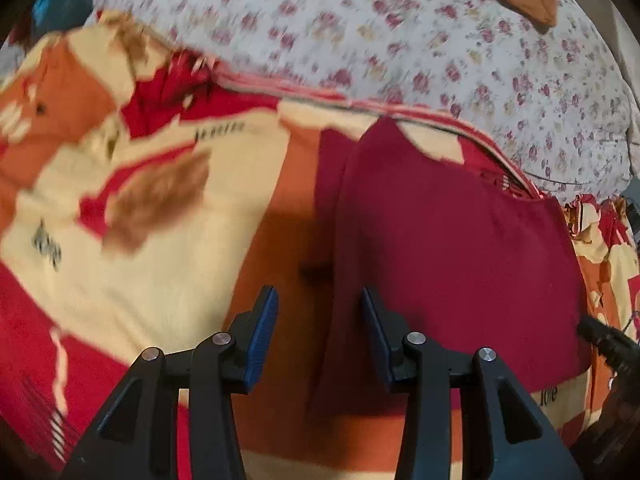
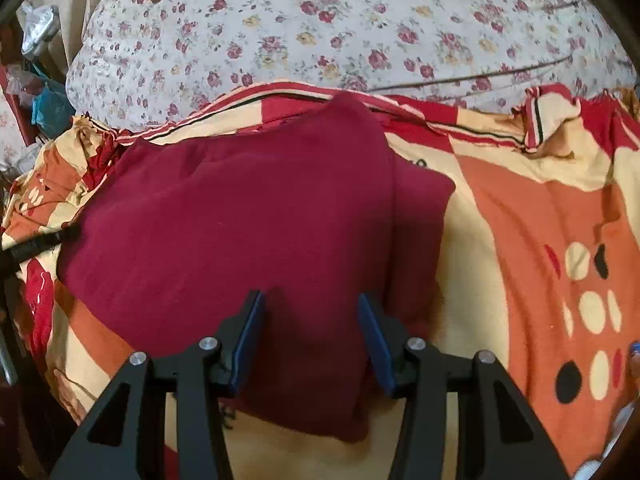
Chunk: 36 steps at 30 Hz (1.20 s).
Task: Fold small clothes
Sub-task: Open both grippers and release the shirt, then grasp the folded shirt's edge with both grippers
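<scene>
A maroon cloth (image 1: 460,248) (image 2: 240,208) lies flat on a red, orange and cream blanket (image 1: 160,240) (image 2: 520,220), with a narrow folded strip along one side. My left gripper (image 1: 320,320) hovers over the cloth's left edge. It is open, with only blanket and the cloth's border showing between its blue pads. My right gripper (image 2: 310,320) hangs above the near part of the cloth. It is open too, and its pads are clear of the fabric.
A white floral sheet (image 1: 360,32) (image 2: 320,32) covers the bed beyond the blanket. A black object (image 1: 604,340) pokes in at the cloth's side. Clutter and a teal item (image 2: 48,108) sit at the far left. The blanket is bunched at its far corners.
</scene>
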Motion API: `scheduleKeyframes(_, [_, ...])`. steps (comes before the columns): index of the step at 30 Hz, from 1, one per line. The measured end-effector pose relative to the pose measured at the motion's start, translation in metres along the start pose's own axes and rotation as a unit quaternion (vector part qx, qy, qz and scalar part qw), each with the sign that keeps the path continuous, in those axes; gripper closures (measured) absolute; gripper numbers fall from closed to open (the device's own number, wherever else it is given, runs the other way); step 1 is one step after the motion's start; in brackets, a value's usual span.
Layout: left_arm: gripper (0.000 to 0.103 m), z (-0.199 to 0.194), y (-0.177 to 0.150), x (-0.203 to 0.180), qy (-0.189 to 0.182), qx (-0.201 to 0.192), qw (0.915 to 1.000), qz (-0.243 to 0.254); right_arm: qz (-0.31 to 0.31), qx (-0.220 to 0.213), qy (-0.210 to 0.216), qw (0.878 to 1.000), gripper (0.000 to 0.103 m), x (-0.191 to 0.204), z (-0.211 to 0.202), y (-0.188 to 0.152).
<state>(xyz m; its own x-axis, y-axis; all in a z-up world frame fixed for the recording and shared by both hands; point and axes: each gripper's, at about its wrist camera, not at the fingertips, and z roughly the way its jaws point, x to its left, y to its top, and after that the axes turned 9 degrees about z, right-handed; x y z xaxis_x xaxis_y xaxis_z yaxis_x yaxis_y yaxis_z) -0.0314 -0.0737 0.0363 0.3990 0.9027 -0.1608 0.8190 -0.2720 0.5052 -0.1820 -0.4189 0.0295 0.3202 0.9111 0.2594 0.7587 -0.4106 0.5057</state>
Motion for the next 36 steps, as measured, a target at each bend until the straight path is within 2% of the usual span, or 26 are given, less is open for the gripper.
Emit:
scheduleKeyframes(6, [0.080, 0.000, -0.016, 0.011, -0.030, -0.013, 0.9980, -0.053, -0.019, 0.001, 0.041, 0.999, 0.052, 0.040, -0.007, 0.015])
scheduleKeyframes(13, [0.077, 0.003, -0.018, 0.013, -0.050, -0.028, 0.9956, -0.074, -0.081, 0.024, 0.087, 0.993, 0.052, 0.132, 0.030, 0.043])
scheduleKeyframes(17, [0.076, 0.003, -0.023, 0.019, -0.071, -0.045, 0.9933, -0.079, -0.094, 0.046, 0.105, 0.989, 0.052, 0.186, 0.070, 0.062])
scheduleKeyframes(23, [0.070, 0.004, -0.022, 0.023, -0.095, -0.056, 0.9905, -0.083, -0.120, 0.084, 0.094, 0.985, 0.052, 0.244, 0.126, 0.083])
scheduleKeyframes(25, [0.069, 0.005, -0.020, 0.024, -0.100, -0.056, 0.9897, -0.085, -0.123, 0.100, 0.087, 0.983, 0.049, 0.257, 0.143, 0.089])
scheduleKeyframes(26, [0.069, 0.006, -0.020, 0.025, -0.102, -0.056, 0.9894, -0.086, -0.125, 0.105, 0.078, 0.983, 0.042, 0.263, 0.150, 0.091])
scheduleKeyframes(27, [0.069, 0.006, -0.019, 0.026, -0.105, -0.056, 0.9890, -0.088, -0.123, 0.109, 0.074, 0.984, 0.031, 0.267, 0.155, 0.093])
scheduleKeyframes(30, [0.067, 0.008, -0.017, 0.027, -0.109, -0.058, 0.9880, -0.093, -0.116, 0.126, 0.070, 0.983, 0.020, 0.280, 0.167, 0.098])
scheduleKeyframes(35, [0.058, 0.010, -0.015, 0.022, -0.102, -0.069, 0.9886, -0.087, -0.171, 0.109, 0.013, 0.979, 0.020, 0.304, 0.180, 0.094])
scheduleKeyframes(36, [0.057, 0.010, -0.015, 0.020, -0.099, -0.071, 0.9890, -0.084, -0.175, 0.104, 0.006, 0.979, 0.024, 0.305, 0.182, 0.093])
